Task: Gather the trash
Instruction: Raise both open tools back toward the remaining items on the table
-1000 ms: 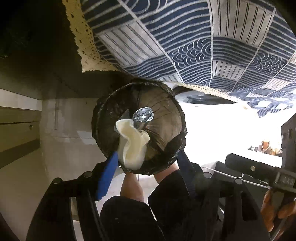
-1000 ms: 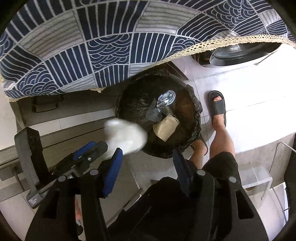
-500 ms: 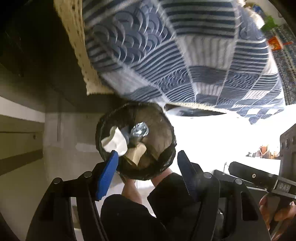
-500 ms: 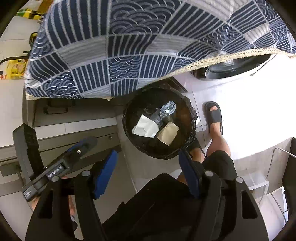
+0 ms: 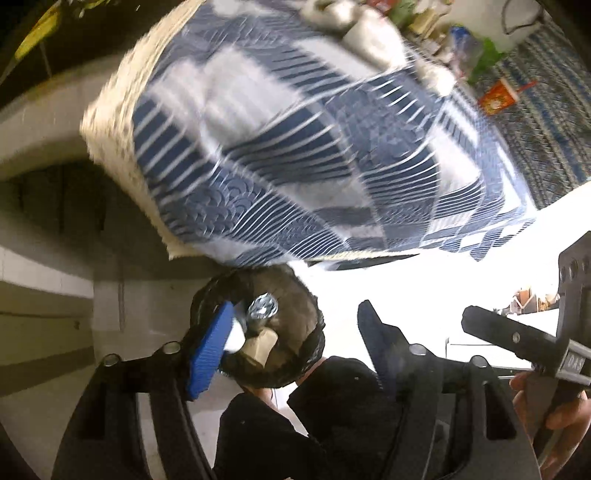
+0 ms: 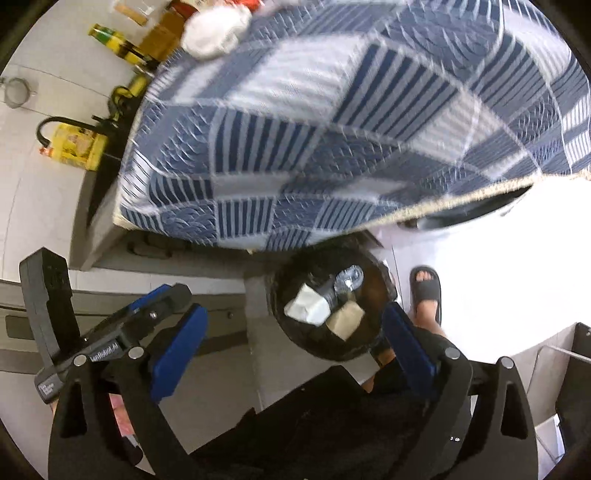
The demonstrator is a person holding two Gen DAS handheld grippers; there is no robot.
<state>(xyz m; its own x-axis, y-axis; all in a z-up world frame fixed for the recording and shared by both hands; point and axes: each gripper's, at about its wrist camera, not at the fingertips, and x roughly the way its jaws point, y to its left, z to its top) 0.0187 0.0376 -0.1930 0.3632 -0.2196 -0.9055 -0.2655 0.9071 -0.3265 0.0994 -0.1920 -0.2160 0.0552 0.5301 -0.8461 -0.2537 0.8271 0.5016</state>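
Observation:
A black-lined trash bin [image 6: 325, 314] stands on the floor below the table edge and also shows in the left wrist view [image 5: 295, 295]. Inside it lie a white crumpled tissue [image 6: 308, 306], a tan paper piece [image 6: 345, 319] and a shiny foil item [image 6: 349, 278]. My left gripper [image 5: 295, 343] is open and empty above the bin. My right gripper [image 6: 291, 343] is open and empty, also above the bin. More white crumpled trash [image 6: 214, 26] lies on the blue patterned tablecloth [image 6: 351, 129].
The person's sandalled foot [image 6: 426, 291] stands right of the bin. Yellow packages [image 6: 75, 146] and bottles [image 6: 114, 40] sit left of the table. Red and green items [image 5: 498, 96] lie at the table's far side. Grey cabinet fronts [image 6: 110, 295] line the left.
The white tissue left my left gripper and fell into the bin. Both grippers have lifted up and away from the bin, bringing the tabletop into view.

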